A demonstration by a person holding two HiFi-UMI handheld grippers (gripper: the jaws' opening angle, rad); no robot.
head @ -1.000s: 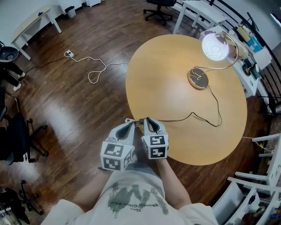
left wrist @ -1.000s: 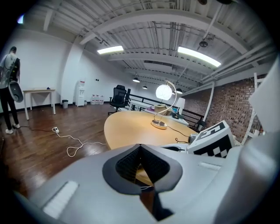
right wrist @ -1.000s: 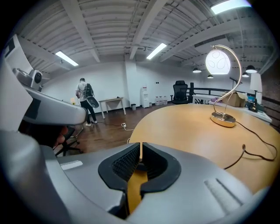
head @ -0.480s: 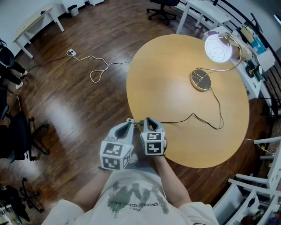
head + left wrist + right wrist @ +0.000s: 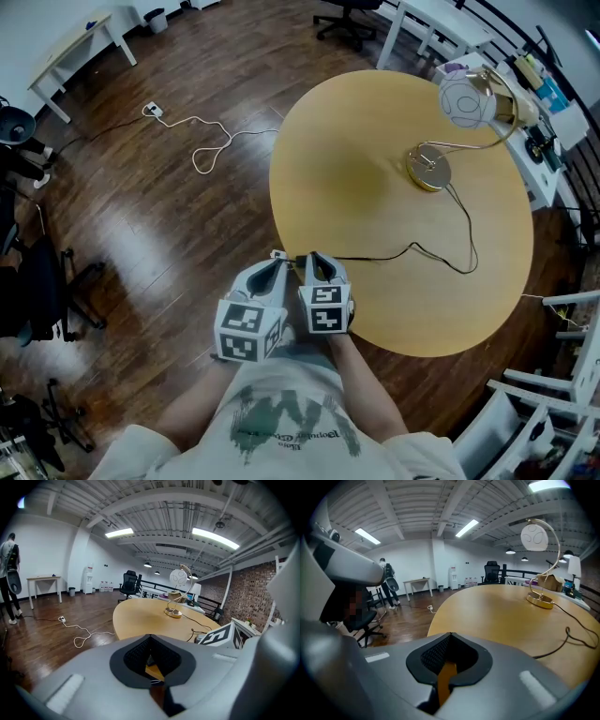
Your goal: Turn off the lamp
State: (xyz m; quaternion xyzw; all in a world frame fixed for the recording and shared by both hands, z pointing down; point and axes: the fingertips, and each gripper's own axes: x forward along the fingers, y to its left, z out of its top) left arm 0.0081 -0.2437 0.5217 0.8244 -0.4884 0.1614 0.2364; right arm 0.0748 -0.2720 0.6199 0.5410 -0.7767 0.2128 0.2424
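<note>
Lamp (image 5: 466, 98): far ahead and right of both claws, across the counter (image 5: 356, 187); seems unlit.
Left claw (image 5: 274, 262): pressed together, empty.
Right claw (image 5: 316, 262): pressed together, empty.
Handling: thin neck, likely wobbly; touch the heavy-looking base (image 5: 428, 169) gently.

Cord (image 5: 412, 247) end hidden behind right hand-held gripper (image 5: 314, 256), chair (image 5: 339, 11) cropped

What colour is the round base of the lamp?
The lamp base is gold; the head view shows it best.
</note>
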